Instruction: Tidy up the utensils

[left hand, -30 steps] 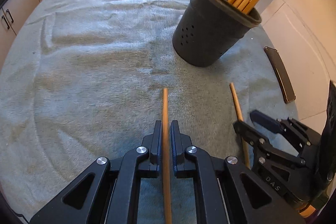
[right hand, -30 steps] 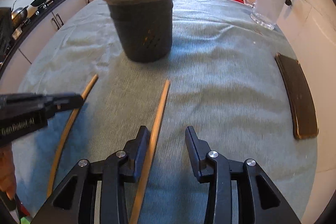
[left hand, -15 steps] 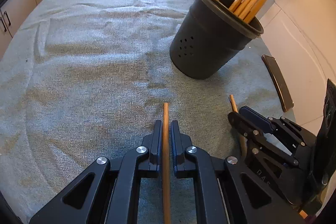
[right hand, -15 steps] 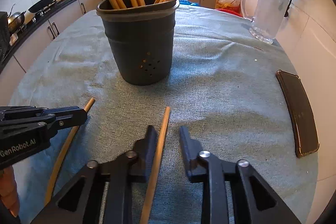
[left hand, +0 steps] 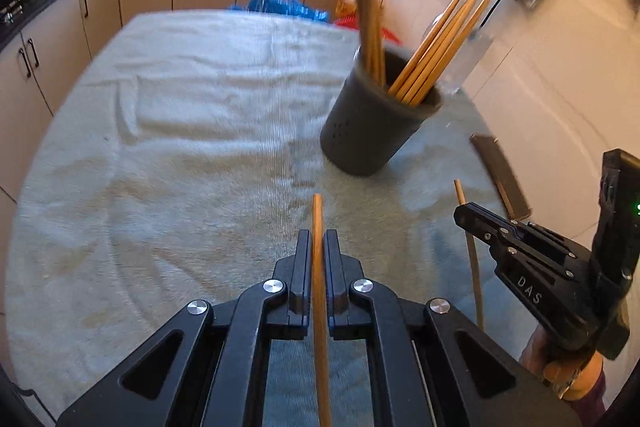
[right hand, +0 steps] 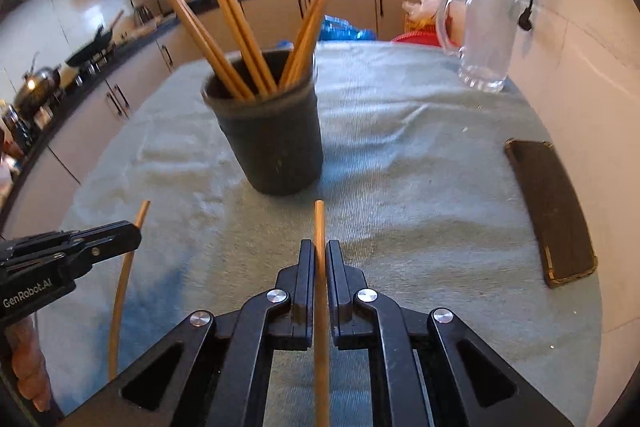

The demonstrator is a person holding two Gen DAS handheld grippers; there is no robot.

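Both grippers, left (left hand: 318, 247) and right (right hand: 320, 259), clamp a chopstick each; tip them upright before dropping into the cup (right hand: 268, 143).

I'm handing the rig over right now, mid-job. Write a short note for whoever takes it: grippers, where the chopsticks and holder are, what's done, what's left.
Left gripper: jaws shut on one chopstick, tip pointing forward.
Right gripper: jaws shut on a second chopstick.
Dark holder stands upright on the grey towel just ahead of both grippers, several chopsticks already in it.
Done: both loose chopsticks gripped.
Left: drop both into the holder. No other loose chopsticks show on the towel.
Mind the phone at the towel's right edge and the glass jug behind.
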